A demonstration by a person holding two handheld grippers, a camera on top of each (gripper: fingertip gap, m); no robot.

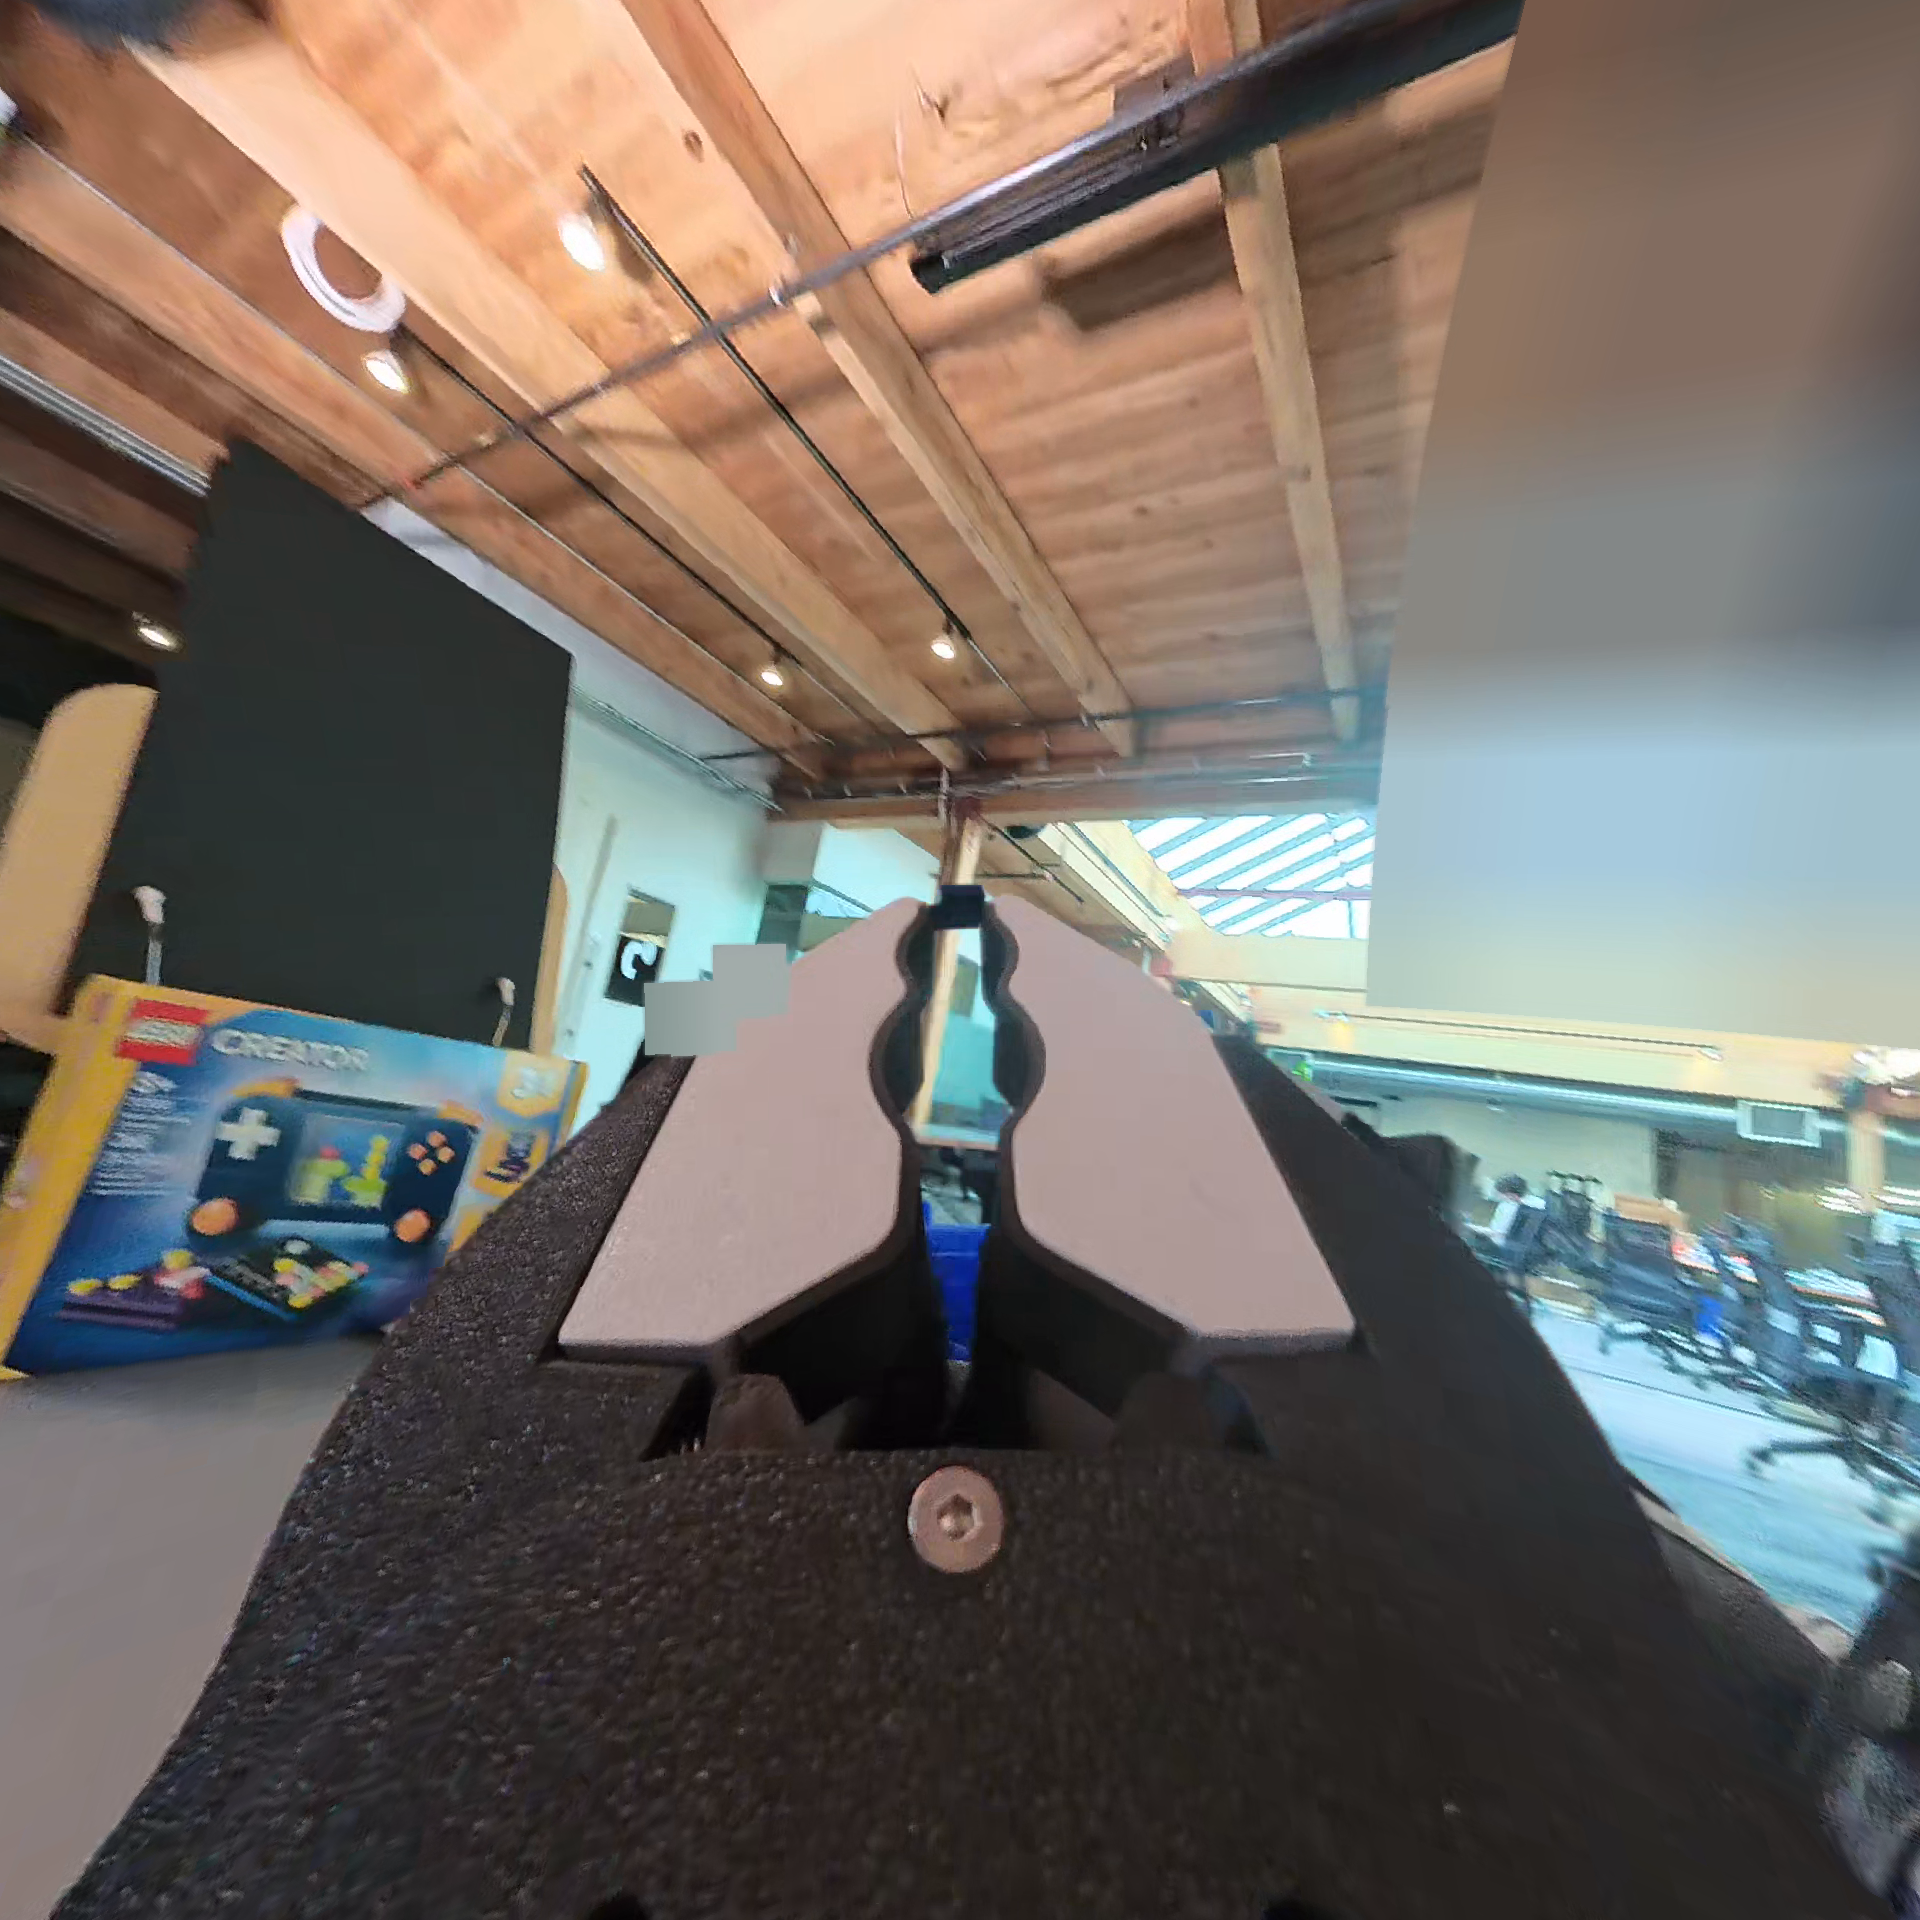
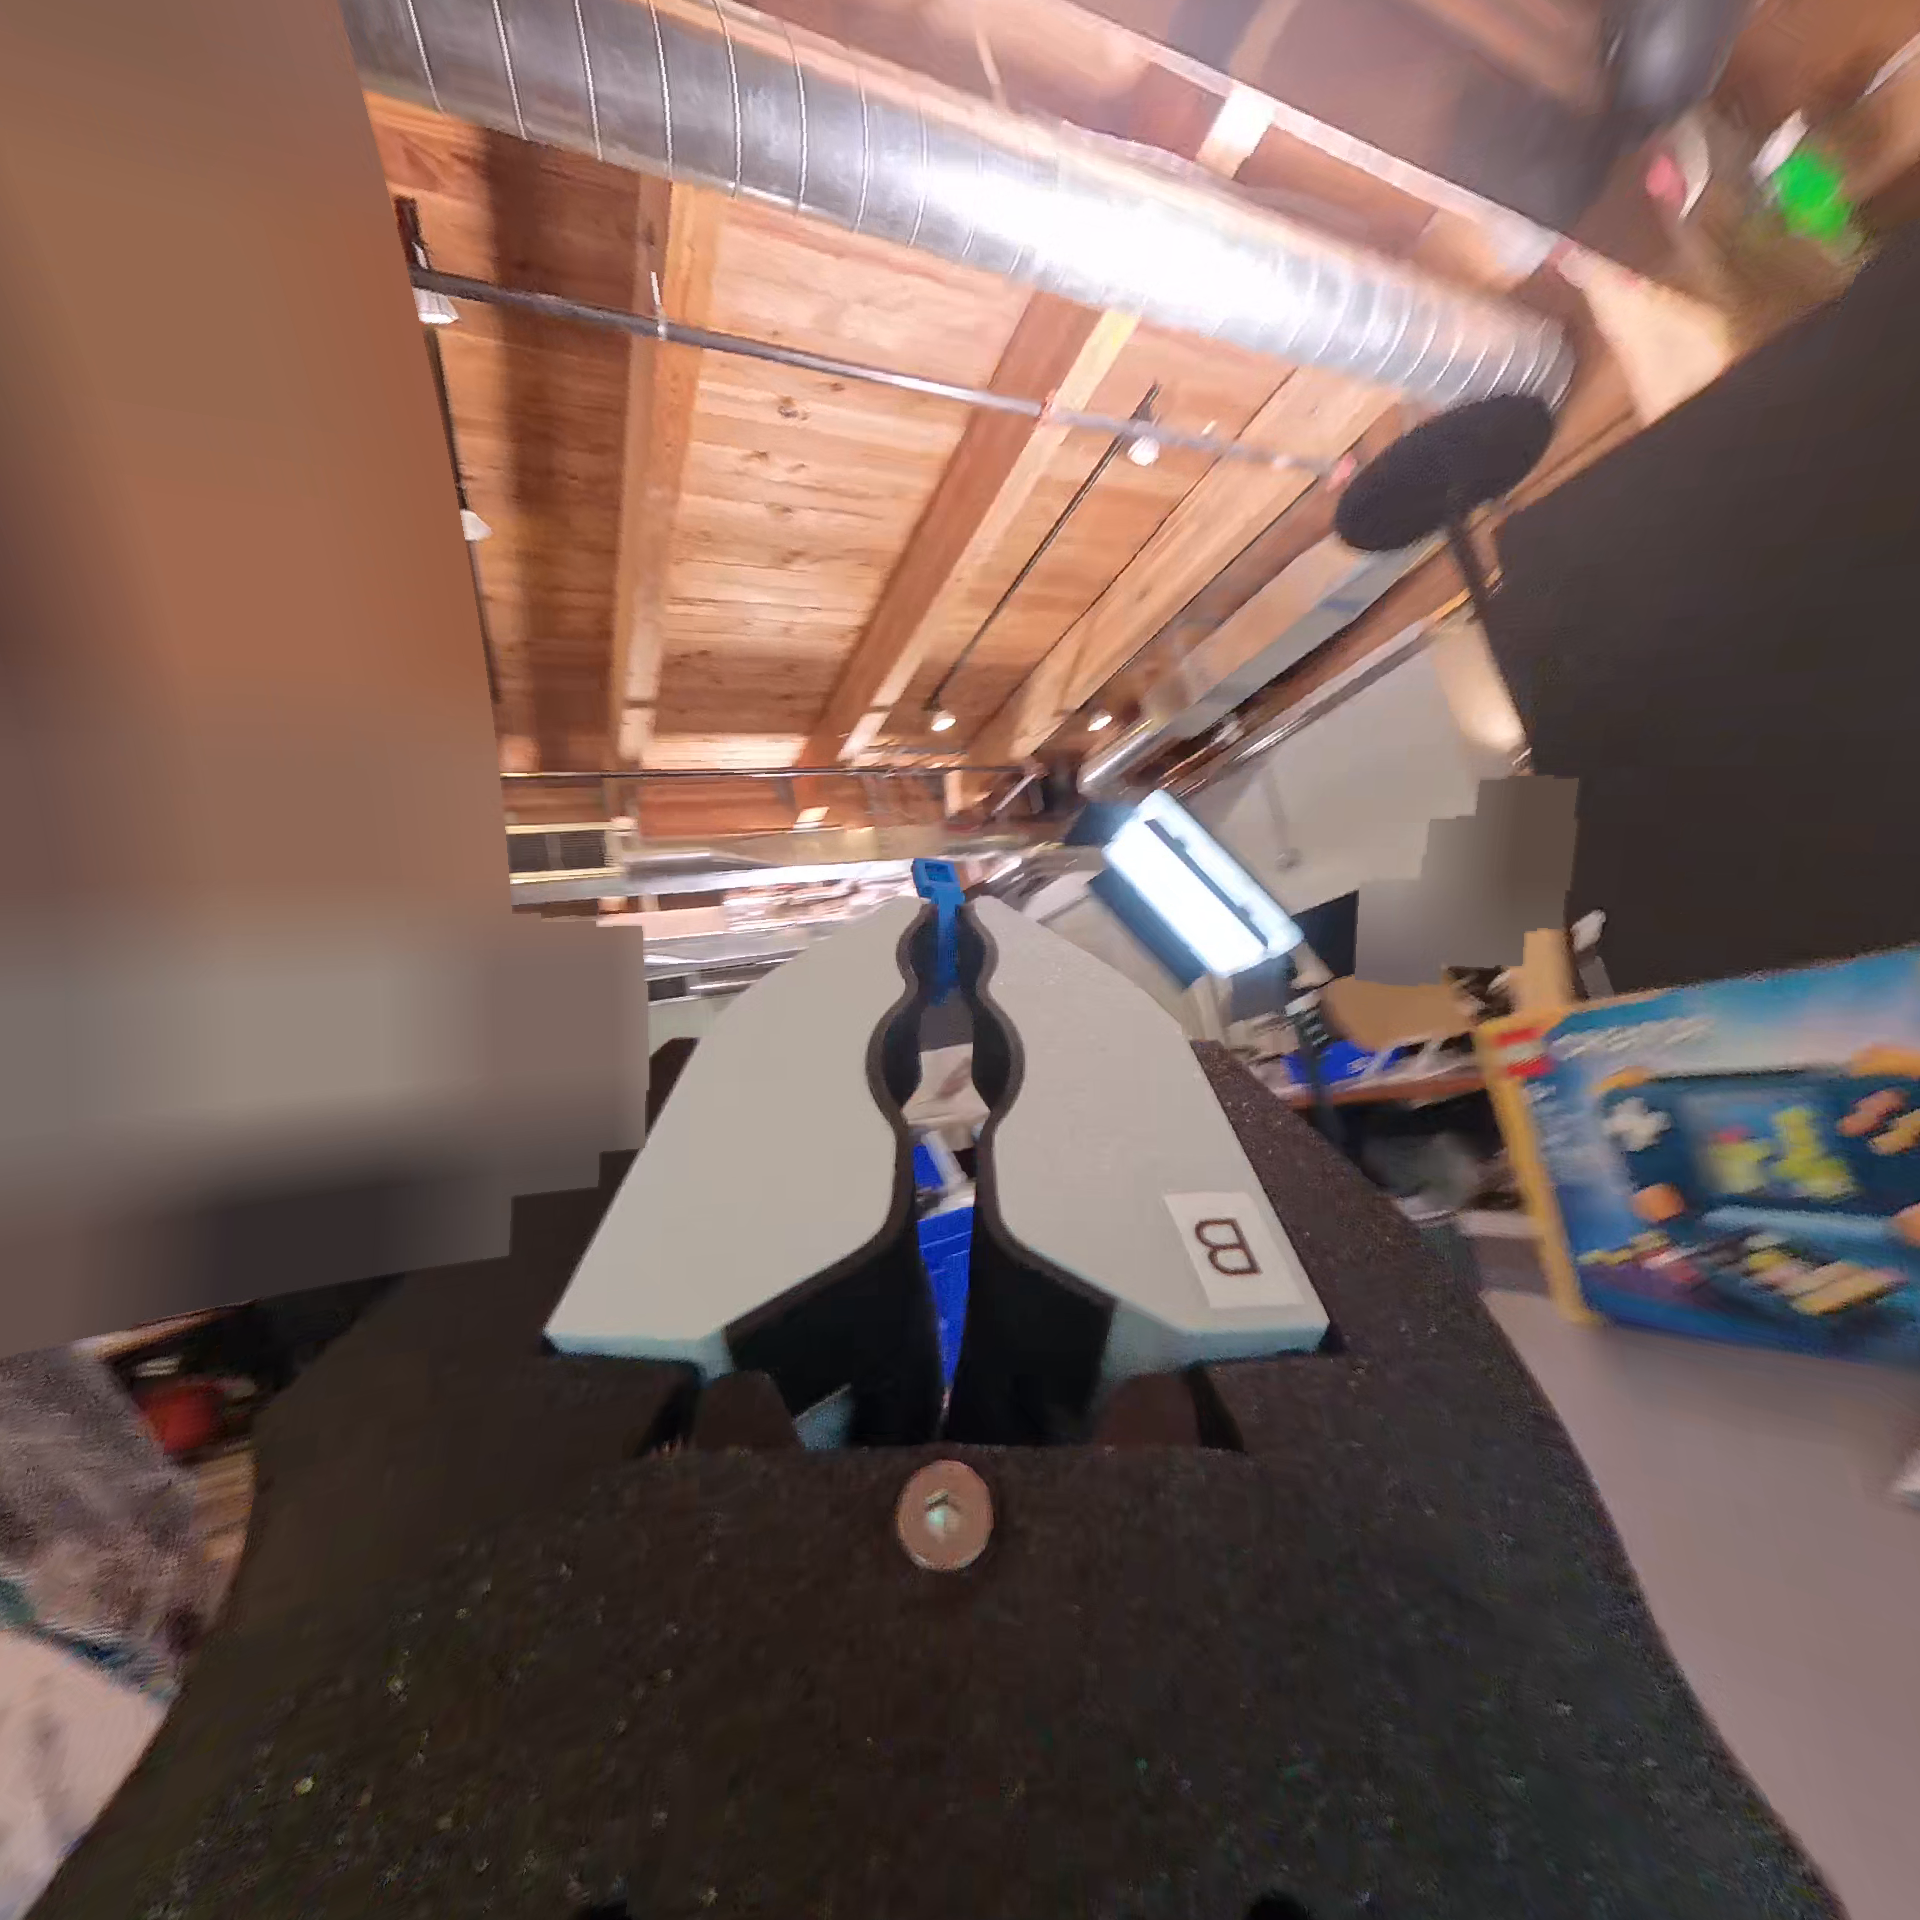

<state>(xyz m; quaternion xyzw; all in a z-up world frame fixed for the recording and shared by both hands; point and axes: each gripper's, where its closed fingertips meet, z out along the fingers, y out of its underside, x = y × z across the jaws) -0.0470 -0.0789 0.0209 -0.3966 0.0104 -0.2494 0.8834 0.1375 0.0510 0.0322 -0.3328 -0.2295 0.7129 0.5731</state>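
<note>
Wooden ceiling [image 2: 831, 436]; right gripper [image 2: 948, 914] pinching blue piece [image 2: 940, 935]; left gripper [image 1: 958, 906] pinching dark piece [image 1: 961, 904]

Left gripper [image 1: 954, 914]: rough, grainy black body, smooth matt tan plates, shiny metal bolt [image 1: 956, 1519]; small dark plastic piece [image 1: 960, 906] pinched at the tips. Right gripper [image 2: 943, 914]: same coarse black body, matt grey plates, white paper sticker [image 2: 1230, 1261]; clamps smooth blue plastic piece [image 2: 941, 935]. Toy box [image 1: 281, 1164]: glossy printed cardboard. Table [image 1: 145, 1507]: smooth matt grey. Ceiling [image 1: 1039, 436]: knotty bare wood. Duct [image 2: 935, 177]: ribbed shiny metal.

Toy box [image 1: 281, 1174] upright on grey table [image 1: 156, 1538], open air above.
</note>
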